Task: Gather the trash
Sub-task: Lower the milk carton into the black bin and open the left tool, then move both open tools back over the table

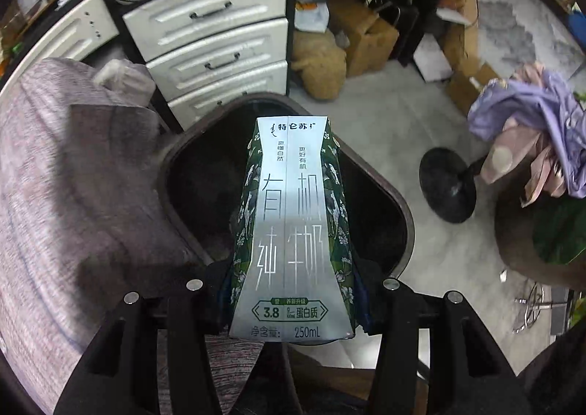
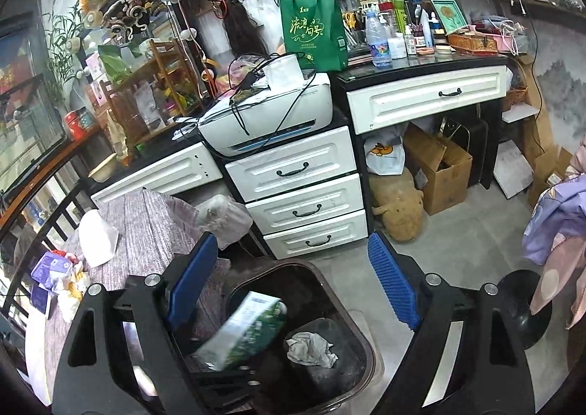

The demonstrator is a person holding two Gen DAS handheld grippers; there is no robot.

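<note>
Left gripper [image 1: 293,290] clamped on milk carton [image 1: 291,228] over dark bin [image 1: 399,210]. Right gripper [image 2: 296,290] wide open, empty; blurred green carton [image 2: 249,330] and crumpled paper [image 2: 311,349] in bin below.

Milk carton [image 1: 289,228]: glossy printed paperboard. Trash bin [image 1: 395,217]: dark smooth plastic. Crumpled paper [image 2: 311,349] inside. Tablecloth [image 1: 73,177]: woven, matt.

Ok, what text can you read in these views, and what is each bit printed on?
Silver-and-green milk carton held in the left gripper:
"特仑苏"
"有机纯牛奶"
"3.8"
"蛋白质"
"250mL"
Green fabric tote bag on the black desk:
"流浪"; the rest is unclear.
Blurred green-and-white carton in the bin: unreadable.
</note>
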